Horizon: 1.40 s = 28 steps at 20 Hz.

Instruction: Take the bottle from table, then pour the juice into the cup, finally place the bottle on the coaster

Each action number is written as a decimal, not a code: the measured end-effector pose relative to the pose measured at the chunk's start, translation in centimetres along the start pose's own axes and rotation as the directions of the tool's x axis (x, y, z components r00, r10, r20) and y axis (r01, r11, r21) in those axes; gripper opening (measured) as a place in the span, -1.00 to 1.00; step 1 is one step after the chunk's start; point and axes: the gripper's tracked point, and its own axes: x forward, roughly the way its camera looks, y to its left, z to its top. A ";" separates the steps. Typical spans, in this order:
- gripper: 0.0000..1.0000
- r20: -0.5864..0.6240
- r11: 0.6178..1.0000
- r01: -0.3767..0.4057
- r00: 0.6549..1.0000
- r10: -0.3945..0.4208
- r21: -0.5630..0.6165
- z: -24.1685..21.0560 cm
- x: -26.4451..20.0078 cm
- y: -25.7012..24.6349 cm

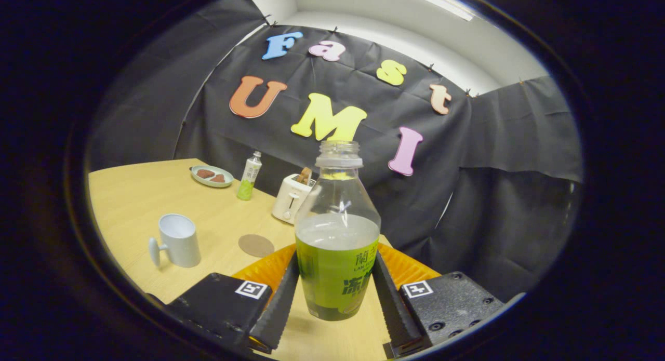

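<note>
Both fingers of the gripper pinch the uncapped bottle, upright between them. Beyond them to the left sit the coaster and cup on the table.

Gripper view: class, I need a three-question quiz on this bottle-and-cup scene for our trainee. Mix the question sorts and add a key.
1. True or false: the bottle has its cap on.
2. What lies on the table between the cup and the bottle? A) coaster B) spoon C) napkin
3. Fill in: beside the toaster stands a smaller ____.

Key:
1. False; the neck is open, and the gripper has both fingers against the bottle's label.
2. A, the coaster.
3. Bottle, the small bottle near the plate.
</note>
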 end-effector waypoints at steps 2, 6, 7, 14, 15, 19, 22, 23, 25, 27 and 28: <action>0.60 0.005 0.999 0.018 1.000 -0.018 -0.032 0.4 0.1 0.1; 0.60 0.023 0.987 0.056 0.998 -0.053 -0.154 1.5 0.2 1.0; 0.60 0.040 0.979 0.072 0.997 -0.066 -0.190 2.1 0.2 1.1; 0.60 0.110 0.914 0.122 0.990 -0.085 -0.386 5.0 -0.2 3.2; 0.60 0.118 0.900 0.133 0.989 -0.092 -0.415 5.2 -0.1 3.4; 0.60 0.113 0.858 0.147 0.988 -0.104 -0.491 5.0 0.2 4.3; 0.61 0.095 0.837 0.149 0.989 -0.116 -0.527 4.6 0.9 5.4; 0.61 0.096 0.828 0.156 0.988 -0.123 -0.539 4.6 1.1 5.6; 0.61 0.114 0.800 0.183 0.983 -0.143 -0.571 4.8 1.2 5.8; 0.61 0.134 0.764 0.208 0.978 -0.159 -0.611 4.8 1.4 6.0; 0.61 0.132 0.747 0.214 0.977 -0.169 -0.630 4.5 1.5 6.0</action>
